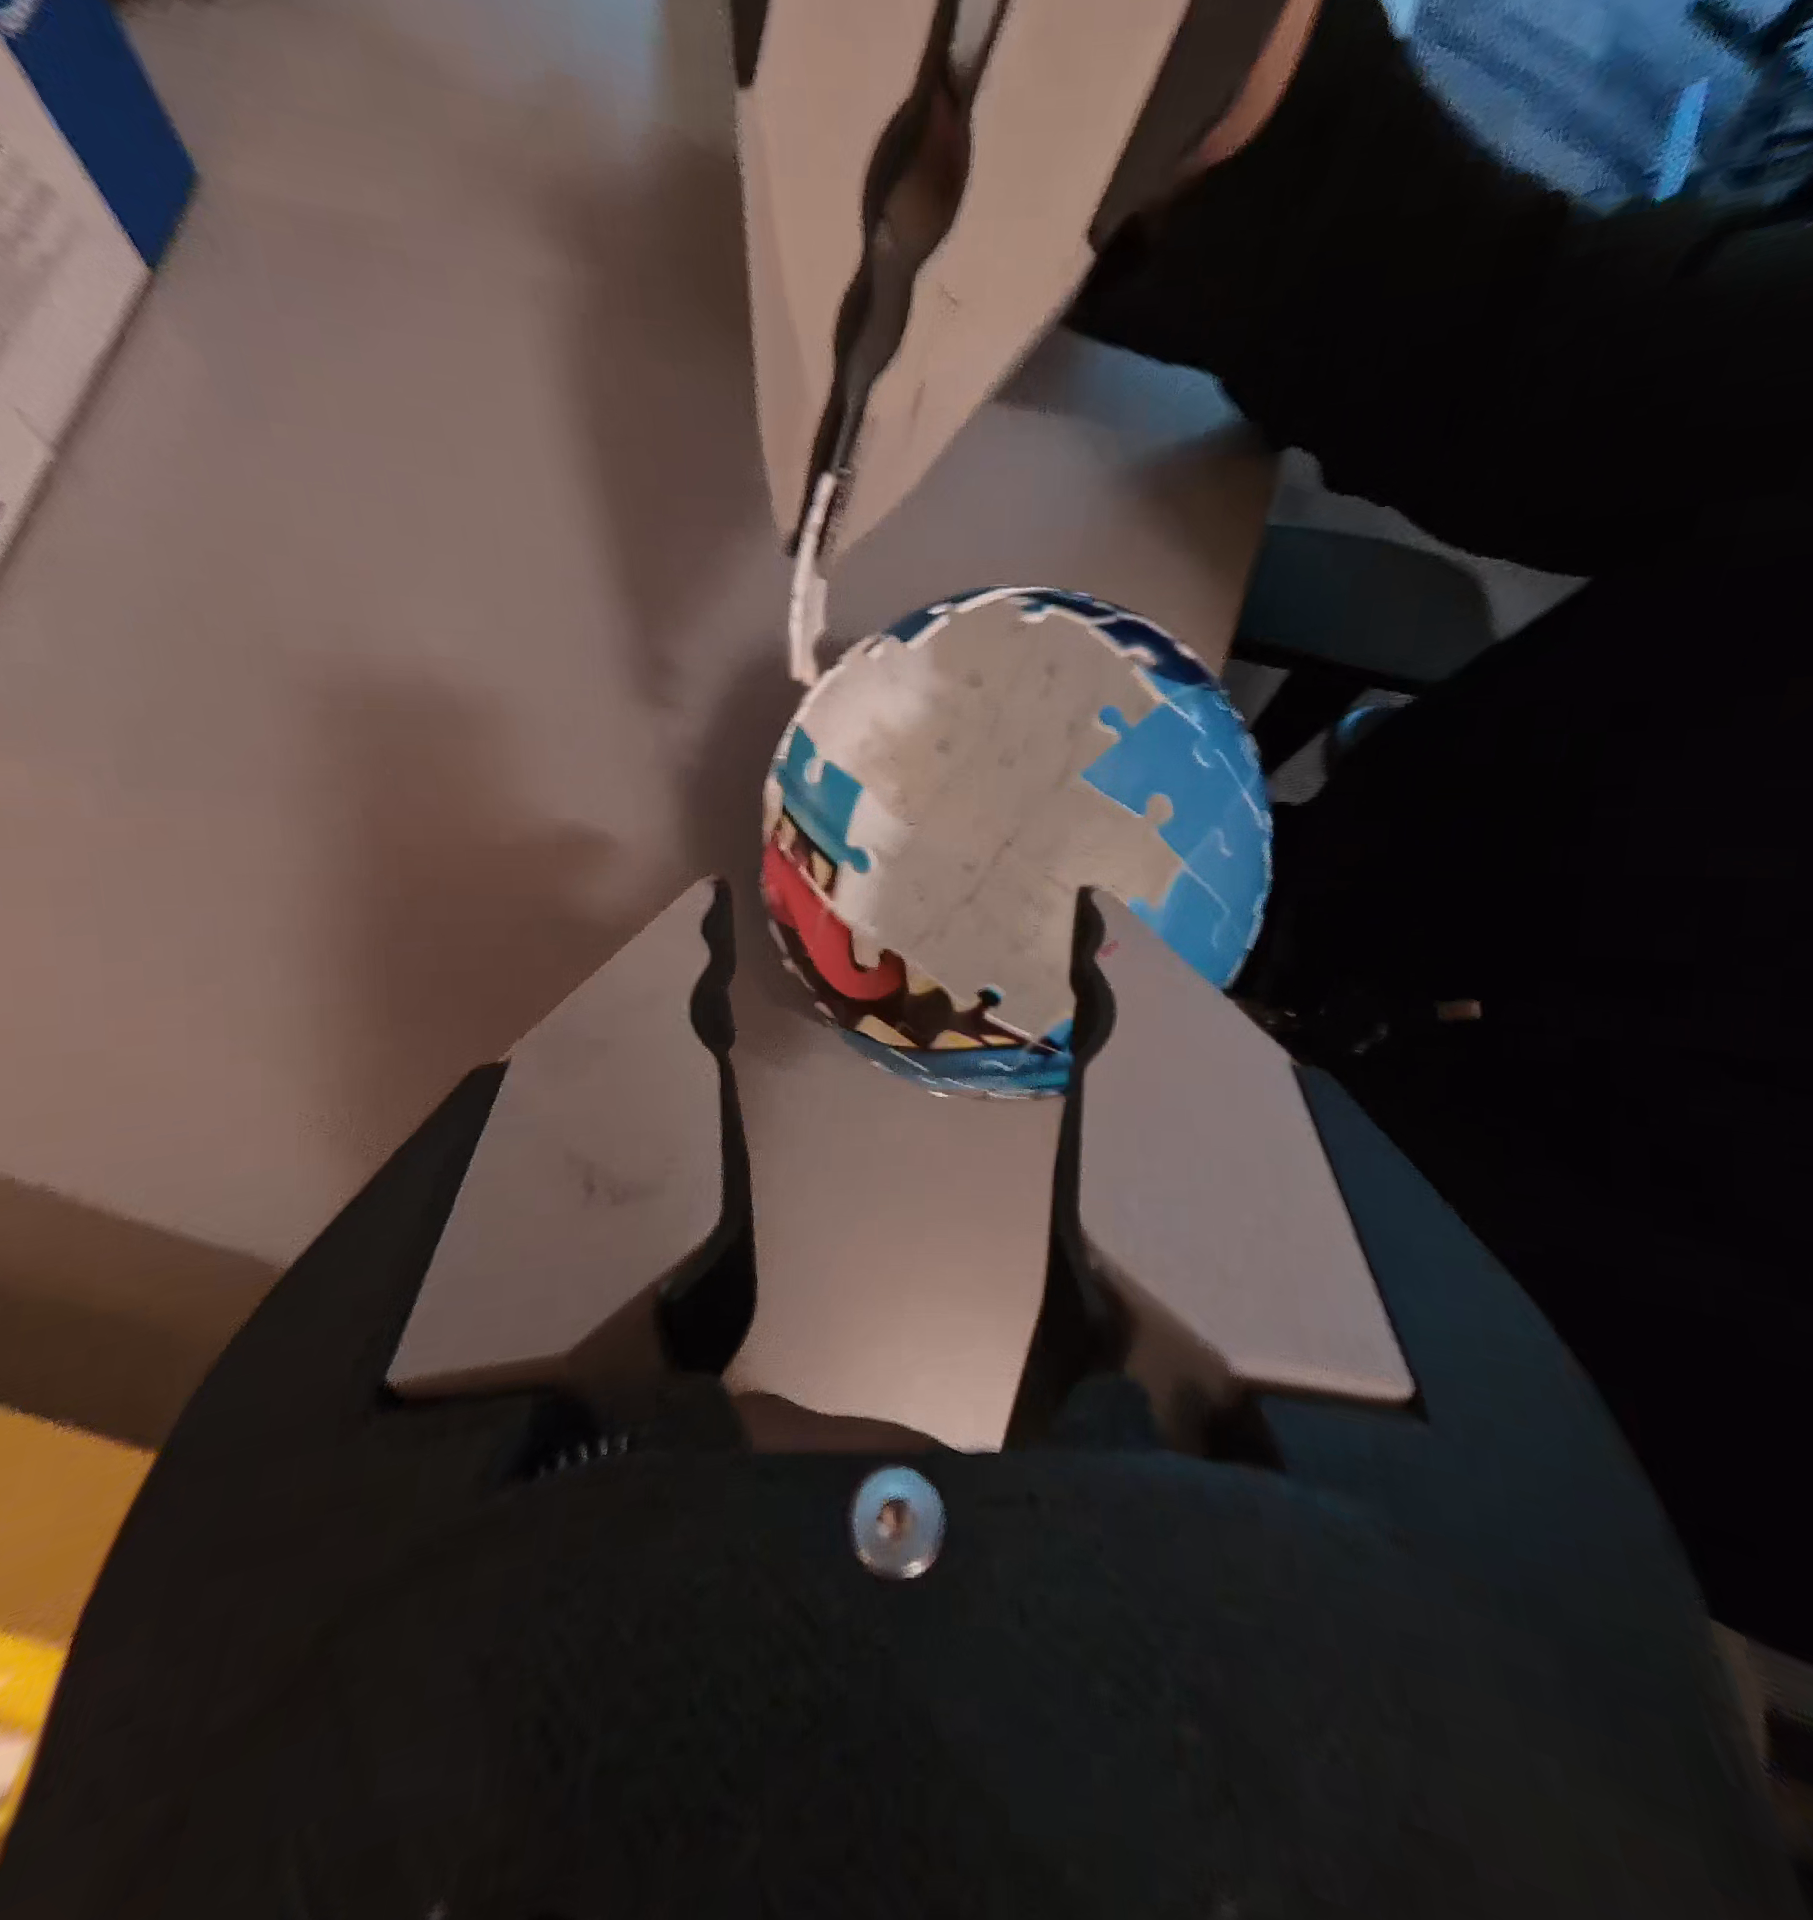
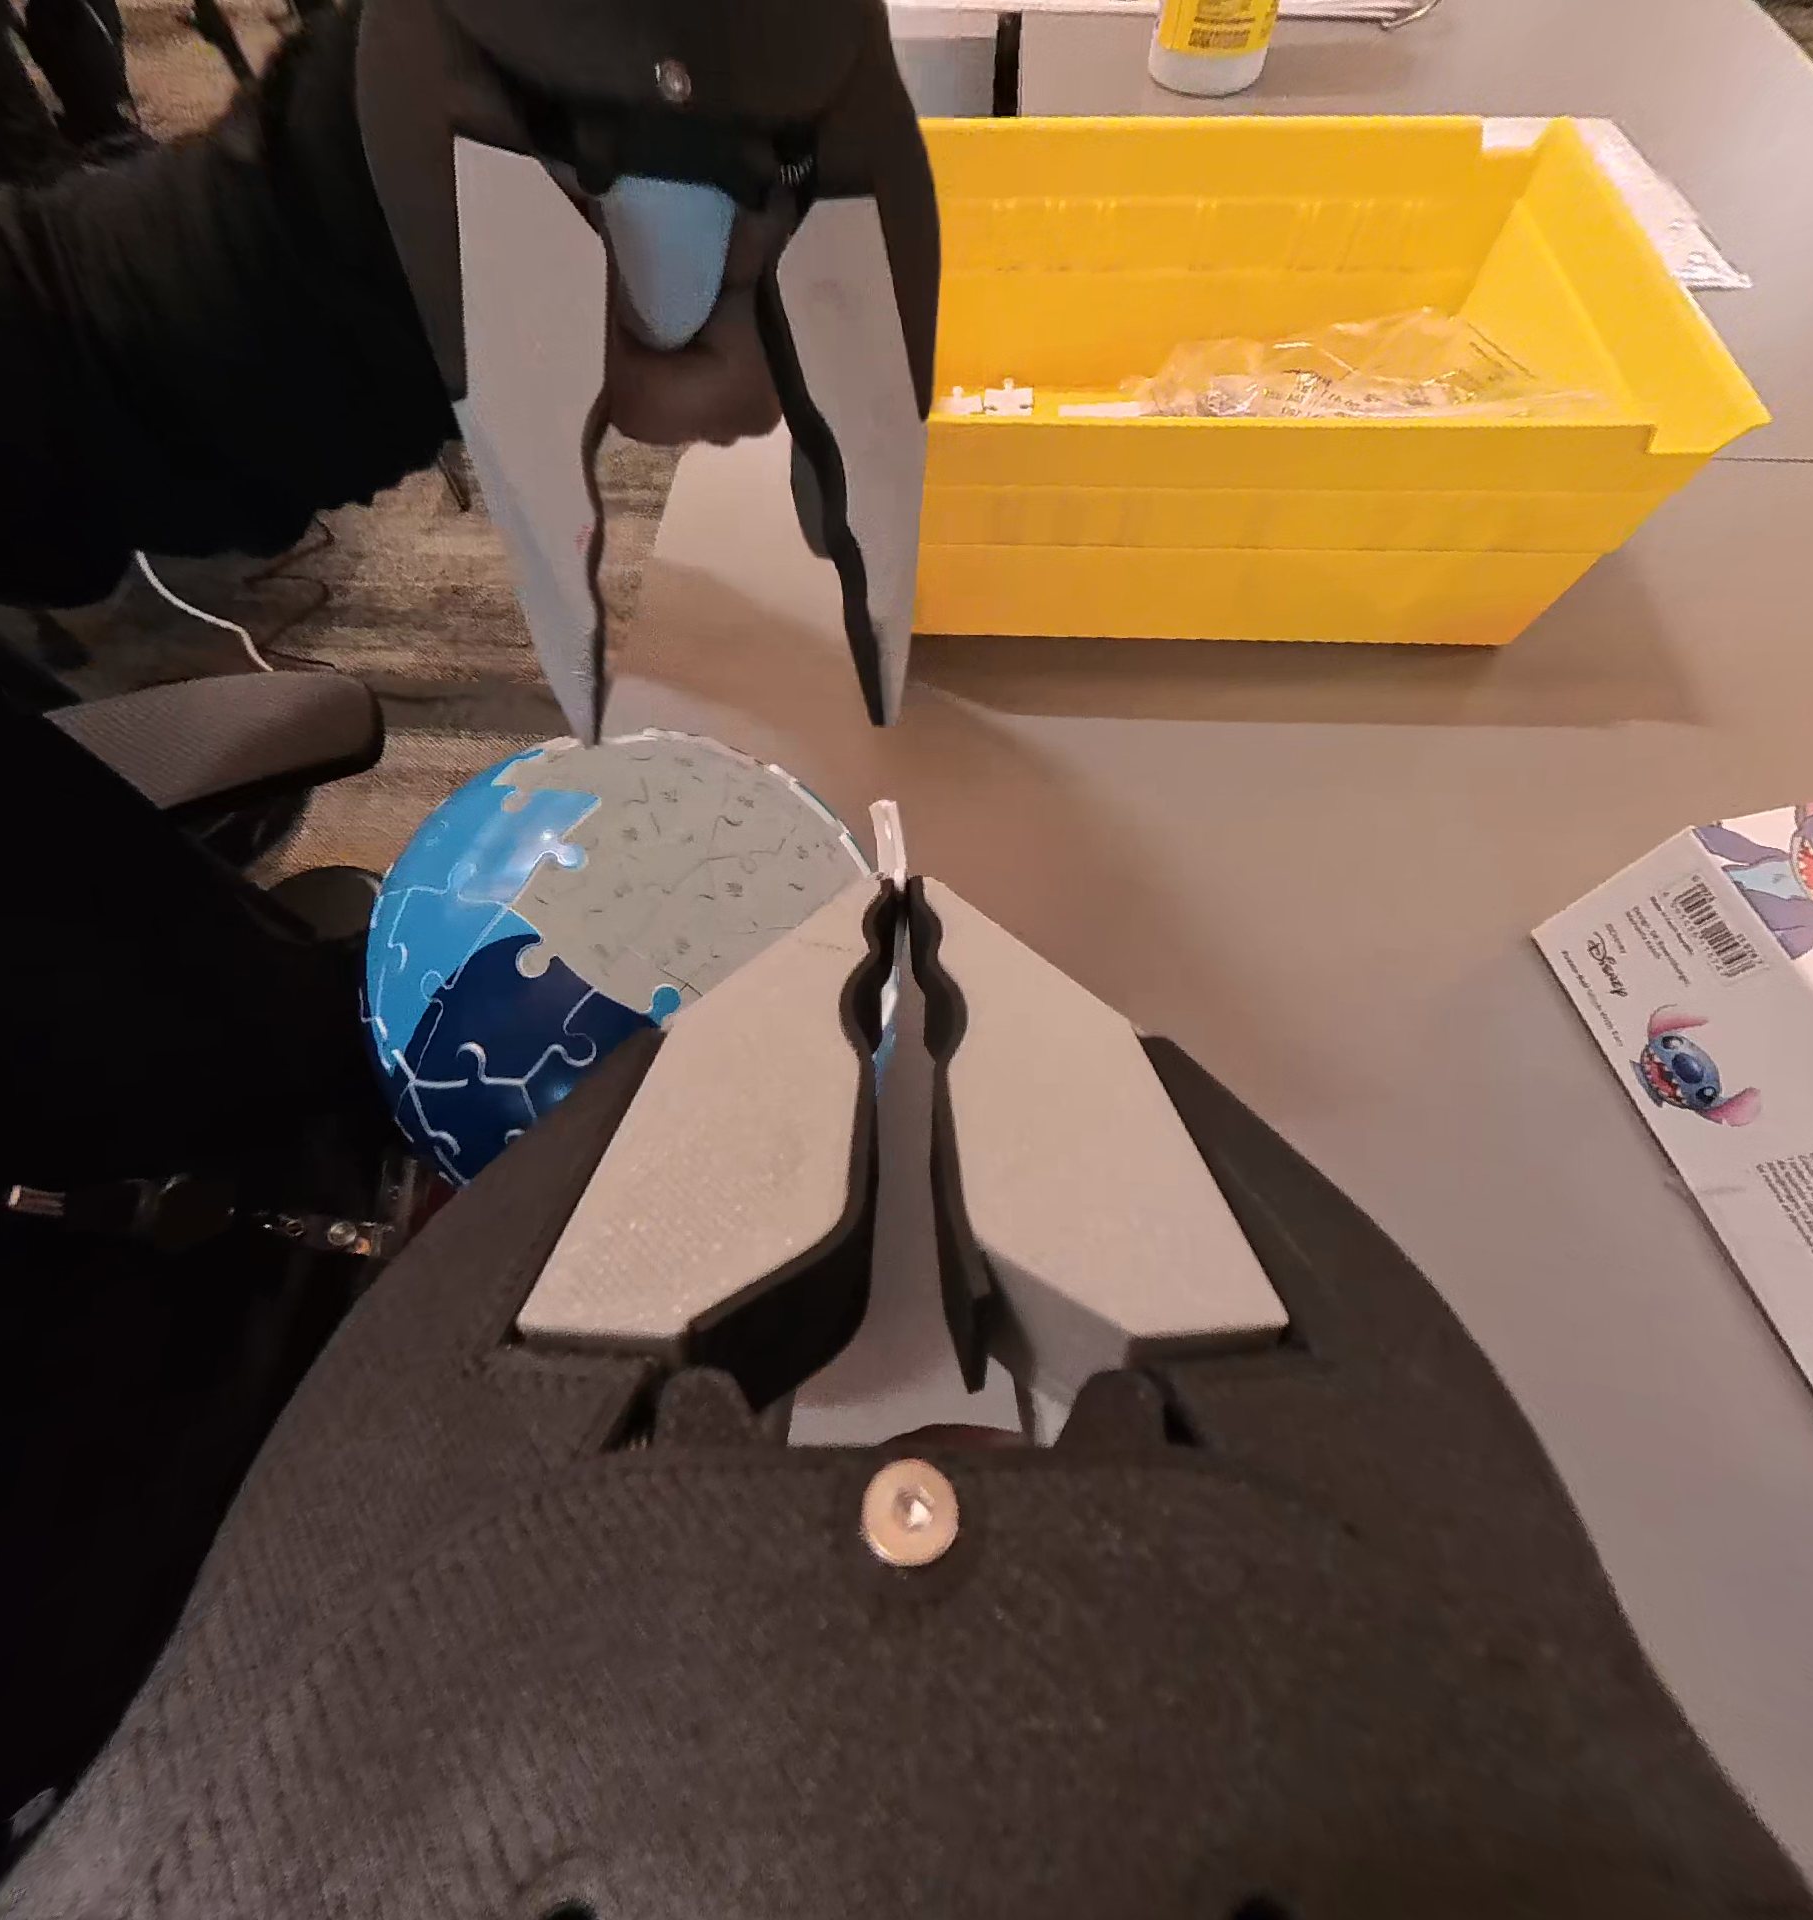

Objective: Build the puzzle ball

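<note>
The puzzle ball [image 2: 528,956], a light, hollow shell likely to pop apart under a squeeze, sits at the table [image 2: 1245,935] edge just beyond the right claw [image 2: 900,883], which is pinched on a thin white puzzle piece [image 2: 886,831]. The left claw [image 1: 897,904] stands spread, one fingertip touching the ball's rim. Open table lies rightward; a yellow bin [image 2: 1297,520] stands beyond.

Puzzle ball [image 2: 569,935]: partly built, blue shell, grey inner side showing, at table edge. White piece [image 2: 889,836] beside its rim.
</note>
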Available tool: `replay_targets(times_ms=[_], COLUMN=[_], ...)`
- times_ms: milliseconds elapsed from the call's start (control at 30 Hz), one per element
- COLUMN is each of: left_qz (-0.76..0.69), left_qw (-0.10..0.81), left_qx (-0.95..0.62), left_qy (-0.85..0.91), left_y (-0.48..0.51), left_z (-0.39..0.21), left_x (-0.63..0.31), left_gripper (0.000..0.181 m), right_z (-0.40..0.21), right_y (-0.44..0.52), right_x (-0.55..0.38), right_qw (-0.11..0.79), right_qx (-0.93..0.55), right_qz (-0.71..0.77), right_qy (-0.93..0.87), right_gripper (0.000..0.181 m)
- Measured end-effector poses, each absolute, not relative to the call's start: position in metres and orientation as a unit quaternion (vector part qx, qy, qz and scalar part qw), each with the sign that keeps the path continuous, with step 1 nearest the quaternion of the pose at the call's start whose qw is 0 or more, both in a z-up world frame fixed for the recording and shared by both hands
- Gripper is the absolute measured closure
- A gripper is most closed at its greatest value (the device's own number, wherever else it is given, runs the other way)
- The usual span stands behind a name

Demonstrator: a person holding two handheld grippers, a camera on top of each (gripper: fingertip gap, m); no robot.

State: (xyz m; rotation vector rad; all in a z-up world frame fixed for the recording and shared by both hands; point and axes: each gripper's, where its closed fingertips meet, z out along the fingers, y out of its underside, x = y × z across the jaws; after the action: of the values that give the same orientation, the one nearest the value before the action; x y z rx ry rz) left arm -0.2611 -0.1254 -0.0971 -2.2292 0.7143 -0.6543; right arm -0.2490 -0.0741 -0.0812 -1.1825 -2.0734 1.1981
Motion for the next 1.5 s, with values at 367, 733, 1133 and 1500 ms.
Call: replay_targets(times_ms=[367, 733, 1133, 1500], left_qz=[-0.376, -0.338, -0.313, -0.216], left_qw=[0.323, 0.319, 0.303, 0.424], left_qx=[-0.813, -0.827, -0.839, -0.863], left_qy=[0.305, 0.317, 0.326, 0.167], left_y=[-0.159, -0.168, -0.185, -0.108], left_z=[-0.098, -0.113, -0.122, -0.082], left_x=[-0.246, -0.243, -0.241, -0.295], left_gripper=[0.095, 0.090, 0.093, 0.116], right_z=[-0.091, -0.092, -0.096, -0.105], right_y=[-0.083, -0.087, -0.085, -0.085], right_x=[-0.250, -0.251, -0.248, -0.248], right_qw=[0.201, 0.199, 0.207, 0.208], right_qx=[-0.433, -0.418, -0.393, -0.372], right_qz=[0.443, 0.440, 0.447, 0.449], right_qy=[-0.759, -0.770, -0.777, -0.785], right_gripper=[0.181, 0.181, 0.181, 0.181])
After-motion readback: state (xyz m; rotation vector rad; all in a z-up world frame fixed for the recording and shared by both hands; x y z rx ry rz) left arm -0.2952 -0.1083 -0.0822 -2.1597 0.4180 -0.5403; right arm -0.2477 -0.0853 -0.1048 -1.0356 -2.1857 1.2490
